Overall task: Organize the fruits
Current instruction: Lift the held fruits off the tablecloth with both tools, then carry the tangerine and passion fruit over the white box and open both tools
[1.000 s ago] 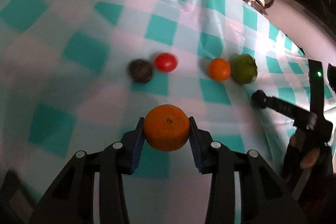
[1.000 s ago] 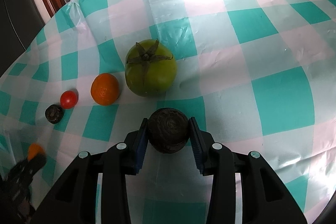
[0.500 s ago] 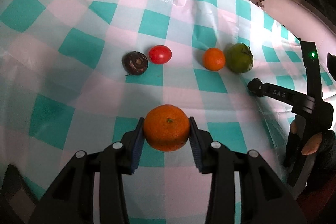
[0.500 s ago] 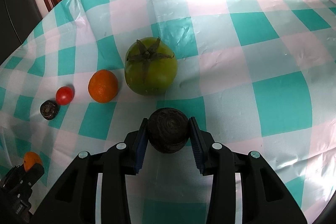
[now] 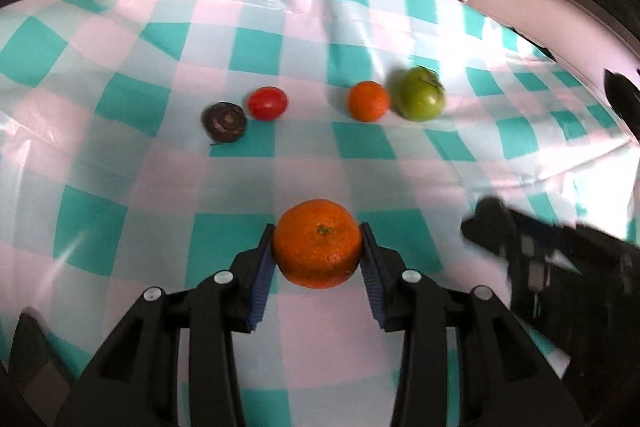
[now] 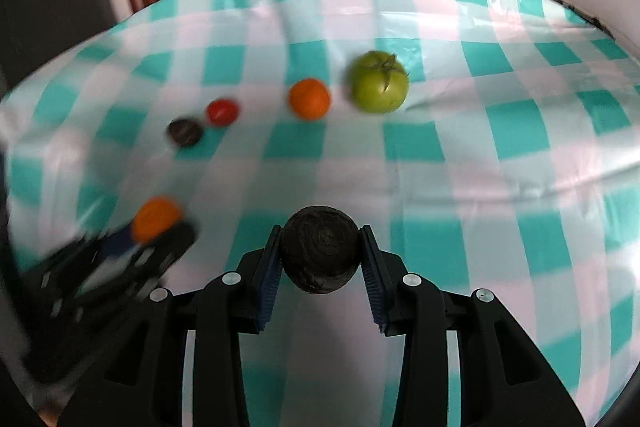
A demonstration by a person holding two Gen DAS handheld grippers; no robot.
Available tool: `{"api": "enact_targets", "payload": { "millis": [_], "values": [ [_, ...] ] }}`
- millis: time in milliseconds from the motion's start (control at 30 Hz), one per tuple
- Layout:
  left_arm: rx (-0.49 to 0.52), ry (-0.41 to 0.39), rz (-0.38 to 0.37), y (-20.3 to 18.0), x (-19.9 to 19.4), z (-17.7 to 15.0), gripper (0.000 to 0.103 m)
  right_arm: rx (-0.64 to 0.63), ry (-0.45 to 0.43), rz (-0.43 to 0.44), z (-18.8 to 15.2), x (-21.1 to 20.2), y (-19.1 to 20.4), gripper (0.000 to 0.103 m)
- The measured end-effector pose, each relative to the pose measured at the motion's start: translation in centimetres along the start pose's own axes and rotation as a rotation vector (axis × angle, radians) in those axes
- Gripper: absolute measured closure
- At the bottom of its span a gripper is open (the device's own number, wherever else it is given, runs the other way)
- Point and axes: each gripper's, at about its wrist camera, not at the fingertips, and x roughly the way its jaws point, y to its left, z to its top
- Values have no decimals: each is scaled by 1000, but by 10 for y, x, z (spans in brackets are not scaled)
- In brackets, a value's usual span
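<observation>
Four fruits already lay in a loose row across the checked tablecloth (image 5: pixel 168 227): a dark round fruit (image 5: pixel 224 121) touching or just beside a red tomato (image 5: pixel 267 103), then a gap, then a small orange (image 5: pixel 368 101) just beside a green tomato (image 5: pixel 420 99). That part of the sorting looked done, or at least begun in pairs.

Two fruits were not yet placed. The left gripper (image 5: pixel 318 259) was clamped on a larger orange (image 5: pixel 318 243), its blue pads pressed to both sides, the fruit held above the cloth on the near side of the row. The right gripper (image 6: pixel 320 259) was closed in the same way on a second dark fruit (image 6: pixel 320 251), also short of the row and well apart from it.

The right wrist view was smeared, so how the held fruits stood against each other could only be guessed; the left gripper showed there as a blur with its orange.

What remained, by this reading, was to set both down, likely the orange by the small orange and the dark fruit by its twin
</observation>
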Motion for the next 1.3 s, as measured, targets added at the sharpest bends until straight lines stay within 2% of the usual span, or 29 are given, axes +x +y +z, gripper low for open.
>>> {"api": "enact_targets", "payload": {
  "millis": [200,367,467,633,933,1133,1300],
  "values": [
    [37,-29,-31,-13,-25,-22,62,14,-10,20,-57,-47,4,65],
    [26,-75,-51,-19,-64,-43,62,47,-41,13,-98,-93,-18,65],
    [47,-71,-100,-38,-86,-62,62,76,-60,-7,-123,-121,-38,65],
    [173,-79,-138,-89,-113,-90,62,150,-87,-56,-165,-162,-82,65],
    [380,-59,-214,-174,-144,-131,62,284,-124,-135,-230,-211,-152,65],
    [547,-29,-322,-231,-159,-170,62,414,-136,-214,-278,-236,-205,65],
    [728,15,-452,-283,-169,-213,62,539,-109,-304,-327,-248,-248,65]
  ]
}}
